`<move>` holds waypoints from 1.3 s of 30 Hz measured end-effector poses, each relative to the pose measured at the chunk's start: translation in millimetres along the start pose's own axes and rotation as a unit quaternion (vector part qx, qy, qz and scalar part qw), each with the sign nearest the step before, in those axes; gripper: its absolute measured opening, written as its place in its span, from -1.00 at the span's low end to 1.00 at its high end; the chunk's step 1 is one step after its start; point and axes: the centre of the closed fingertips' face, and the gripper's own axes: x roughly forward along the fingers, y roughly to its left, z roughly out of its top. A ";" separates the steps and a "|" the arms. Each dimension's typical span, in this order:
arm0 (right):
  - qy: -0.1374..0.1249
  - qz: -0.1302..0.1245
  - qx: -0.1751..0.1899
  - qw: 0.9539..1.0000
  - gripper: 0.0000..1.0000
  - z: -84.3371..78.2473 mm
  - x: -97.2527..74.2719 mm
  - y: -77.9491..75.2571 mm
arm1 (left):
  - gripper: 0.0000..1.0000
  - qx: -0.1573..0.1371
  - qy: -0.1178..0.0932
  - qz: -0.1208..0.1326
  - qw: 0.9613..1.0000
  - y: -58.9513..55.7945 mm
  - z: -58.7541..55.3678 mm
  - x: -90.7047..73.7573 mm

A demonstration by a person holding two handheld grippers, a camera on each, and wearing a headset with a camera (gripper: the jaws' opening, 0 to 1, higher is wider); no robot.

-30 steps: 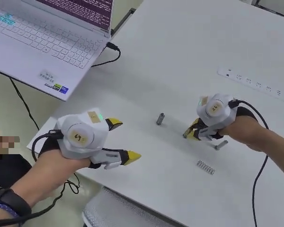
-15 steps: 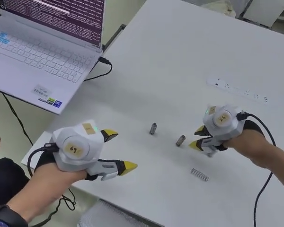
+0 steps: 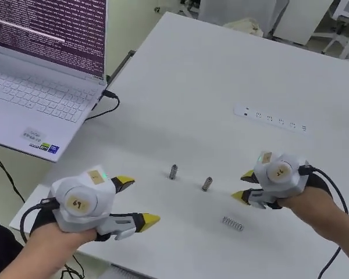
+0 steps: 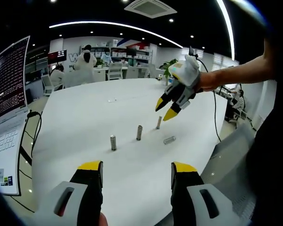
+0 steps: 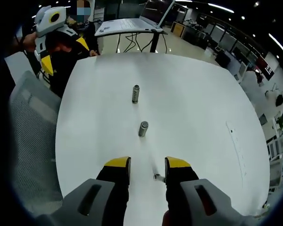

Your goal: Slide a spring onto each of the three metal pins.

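Spring lies loose near the right gripper; left gripper hovers level, both with jaws parted, empty.

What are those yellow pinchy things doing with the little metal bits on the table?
A person holds a pinching tool in each hand over a white table, putting springs onto small metal pins. Springs seem to be on one pin and a second pin already. The third pin stands bare, just in front of the right gripper, whose jaws are open. A loose spring lies on the table nearby. The left gripper hovers open, holding nothing.
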 end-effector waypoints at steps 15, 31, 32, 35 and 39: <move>-0.047 -0.038 0.069 0.996 -0.43 -15.3 -34.8 14.5 | 0.08 0.004 -0.007 -0.007 1.000 -5.9 13.1 11.1; -0.095 -0.076 0.169 0.978 -0.37 -38.0 -65.6 16.7 | 0.07 0.005 -0.007 -0.005 1.000 -5.2 18.6 16.5; -0.098 -0.078 0.175 0.977 -0.36 -38.7 -67.2 16.7 | 0.07 0.005 -0.007 -0.005 1.000 -5.0 19.1 16.6; -0.118 -0.092 0.205 0.967 -0.32 -42.1 -80.1 15.4 | 0.08 0.005 -0.009 -0.003 1.000 -4.6 22.2 17.9; -0.127 -0.100 0.223 0.961 -0.28 -49.6 -91.2 17.5 | 0.08 0.006 -0.010 -0.003 1.000 -4.4 24.5 19.3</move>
